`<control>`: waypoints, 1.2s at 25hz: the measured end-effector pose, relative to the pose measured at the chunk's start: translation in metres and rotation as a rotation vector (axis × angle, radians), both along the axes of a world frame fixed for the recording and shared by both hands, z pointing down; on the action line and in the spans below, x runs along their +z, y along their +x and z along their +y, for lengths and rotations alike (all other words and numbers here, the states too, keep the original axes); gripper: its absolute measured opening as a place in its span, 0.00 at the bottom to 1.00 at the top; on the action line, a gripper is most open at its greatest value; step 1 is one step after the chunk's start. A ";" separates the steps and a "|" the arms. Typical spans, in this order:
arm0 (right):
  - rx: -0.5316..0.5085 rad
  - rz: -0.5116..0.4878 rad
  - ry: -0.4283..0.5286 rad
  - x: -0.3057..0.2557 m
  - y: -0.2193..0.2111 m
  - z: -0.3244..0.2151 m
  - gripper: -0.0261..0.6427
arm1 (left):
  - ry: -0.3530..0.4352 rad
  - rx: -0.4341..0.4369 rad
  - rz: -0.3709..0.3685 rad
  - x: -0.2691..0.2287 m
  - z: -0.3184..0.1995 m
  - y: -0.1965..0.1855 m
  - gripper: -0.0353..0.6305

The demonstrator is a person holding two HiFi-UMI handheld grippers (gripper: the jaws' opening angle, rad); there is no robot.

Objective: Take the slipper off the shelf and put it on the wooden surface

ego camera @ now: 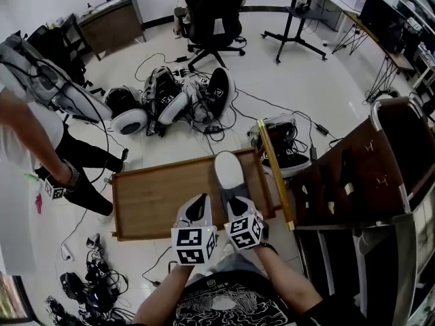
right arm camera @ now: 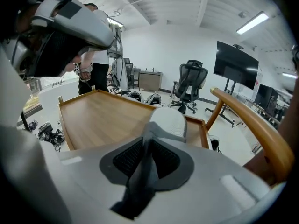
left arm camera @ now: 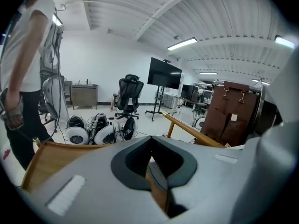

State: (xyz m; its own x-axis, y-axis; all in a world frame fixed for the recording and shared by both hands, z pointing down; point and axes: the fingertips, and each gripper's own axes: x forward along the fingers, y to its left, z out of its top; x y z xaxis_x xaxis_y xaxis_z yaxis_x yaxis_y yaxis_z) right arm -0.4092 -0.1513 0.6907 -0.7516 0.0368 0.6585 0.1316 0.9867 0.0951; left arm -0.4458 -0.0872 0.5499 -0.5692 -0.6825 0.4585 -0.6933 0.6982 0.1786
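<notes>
A light grey slipper point(ego camera: 228, 172) lies on the wooden surface point(ego camera: 153, 199), near its right rim, toe pointing away from me. My right gripper point(ego camera: 236, 208) is at the slipper's heel. In the right gripper view the slipper point(right arm camera: 169, 120) stretches ahead over the wood point(right arm camera: 100, 115), and its dark heel edge runs through the narrow gap of the right gripper point(right arm camera: 145, 168), with the jaws against it. My left gripper point(ego camera: 197, 208) hovers just left of the slipper. In its own view the left gripper point(left arm camera: 153, 166) is shut with nothing in it.
The brown shelf rack point(ego camera: 353, 175) stands at the right, with a wooden rail point(ego camera: 275, 172) between it and the surface. A person point(ego camera: 27, 114) stands at the left. Round white devices and cables point(ego camera: 170, 100) litter the floor beyond. An office chair point(ego camera: 214, 12) is farther back.
</notes>
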 end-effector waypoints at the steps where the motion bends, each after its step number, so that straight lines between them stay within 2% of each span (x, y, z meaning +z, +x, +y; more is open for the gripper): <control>1: 0.000 0.002 -0.003 0.001 0.000 0.000 0.13 | -0.002 -0.001 0.001 0.000 0.000 0.000 0.06; 11: 0.034 -0.055 -0.027 -0.028 -0.009 -0.001 0.13 | 0.006 -0.012 0.004 -0.003 0.011 0.004 0.06; 18: 0.077 -0.119 -0.044 -0.063 0.001 0.009 0.13 | 0.032 -0.011 -0.001 -0.012 0.030 0.018 0.06; 30: 0.107 -0.289 -0.077 -0.148 0.037 0.071 0.12 | 0.088 0.026 -0.086 -0.050 0.091 0.064 0.06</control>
